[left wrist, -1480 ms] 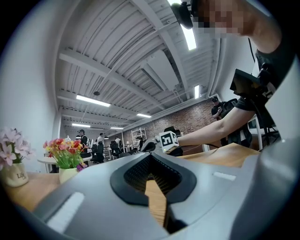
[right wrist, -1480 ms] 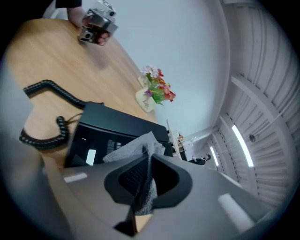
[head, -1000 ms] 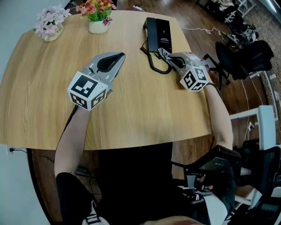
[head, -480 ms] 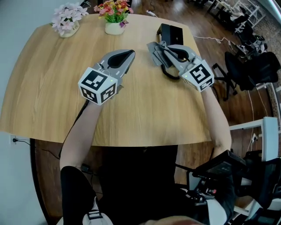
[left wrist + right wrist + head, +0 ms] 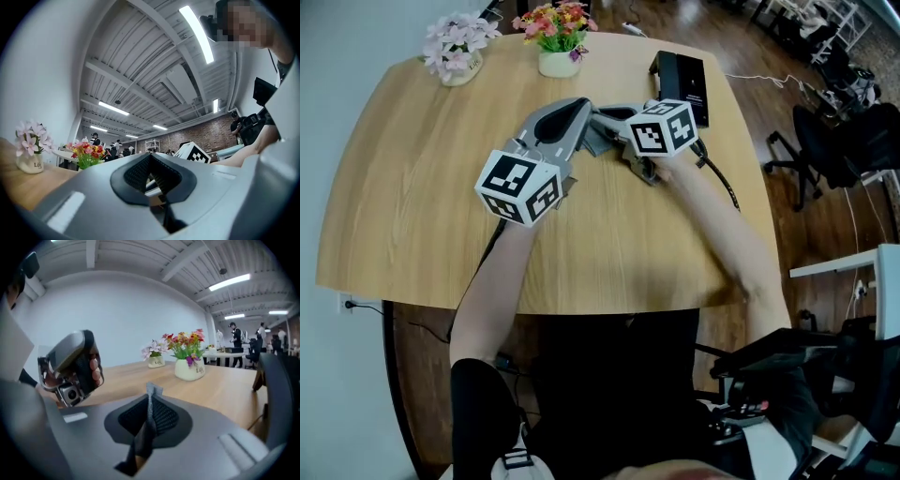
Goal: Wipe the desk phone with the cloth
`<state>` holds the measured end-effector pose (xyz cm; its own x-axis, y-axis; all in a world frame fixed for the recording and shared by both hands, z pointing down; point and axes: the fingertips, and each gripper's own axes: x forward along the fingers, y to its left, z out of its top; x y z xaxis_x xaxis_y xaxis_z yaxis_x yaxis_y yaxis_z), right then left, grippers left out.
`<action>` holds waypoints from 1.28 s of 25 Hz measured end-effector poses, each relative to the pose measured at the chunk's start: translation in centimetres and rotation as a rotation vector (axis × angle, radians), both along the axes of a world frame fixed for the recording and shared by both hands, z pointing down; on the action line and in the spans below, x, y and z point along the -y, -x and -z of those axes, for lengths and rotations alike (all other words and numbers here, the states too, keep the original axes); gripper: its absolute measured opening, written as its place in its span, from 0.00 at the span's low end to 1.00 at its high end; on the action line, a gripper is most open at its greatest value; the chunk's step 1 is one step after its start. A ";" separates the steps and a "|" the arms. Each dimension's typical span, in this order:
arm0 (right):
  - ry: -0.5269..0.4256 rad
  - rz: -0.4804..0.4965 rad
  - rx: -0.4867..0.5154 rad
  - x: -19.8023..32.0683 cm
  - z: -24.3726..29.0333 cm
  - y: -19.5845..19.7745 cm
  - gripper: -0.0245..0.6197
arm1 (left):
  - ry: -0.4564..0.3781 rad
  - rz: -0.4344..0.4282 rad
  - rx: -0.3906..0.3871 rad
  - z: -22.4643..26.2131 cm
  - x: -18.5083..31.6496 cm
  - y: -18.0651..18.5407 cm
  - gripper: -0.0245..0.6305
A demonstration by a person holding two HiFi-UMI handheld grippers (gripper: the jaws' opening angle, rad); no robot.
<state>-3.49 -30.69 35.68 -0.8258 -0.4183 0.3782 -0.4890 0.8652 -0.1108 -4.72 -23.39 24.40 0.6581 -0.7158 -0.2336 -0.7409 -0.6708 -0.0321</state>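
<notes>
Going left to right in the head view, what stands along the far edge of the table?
Pink flowers → red and yellow flowers → phone.

table [image 5: 412,187]: light wood, smooth matt | desk phone [image 5: 686,80]: black plastic, glossy | cloth [image 5: 151,397]: grey fabric, matt
</notes>
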 end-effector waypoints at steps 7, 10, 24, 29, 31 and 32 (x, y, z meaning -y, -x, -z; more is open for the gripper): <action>-0.082 0.185 -0.183 -3.7 -1.6 2.7 0.07 | 0.003 -0.015 0.006 -0.2 -0.1 -0.4 0.04; -0.120 0.253 -0.213 -5.3 -1.7 3.0 0.13 | 0.001 -0.013 0.016 -0.3 -0.2 -0.6 0.04; -0.438 0.092 -0.160 -6.2 3.1 -3.7 0.24 | 0.032 -0.054 0.022 -1.4 0.0 -1.7 0.04; -0.546 0.086 -0.147 -7.9 4.0 -4.0 0.19 | 0.052 -0.076 0.005 -1.8 0.1 -2.2 0.04; -0.560 0.075 -0.145 -8.0 4.1 -4.1 0.17 | 0.056 -0.080 0.000 -1.9 0.0 -2.2 0.04; -0.563 0.064 -0.139 -7.9 4.2 -4.2 0.16 | 0.057 -0.081 -0.001 -1.9 0.0 -2.2 0.04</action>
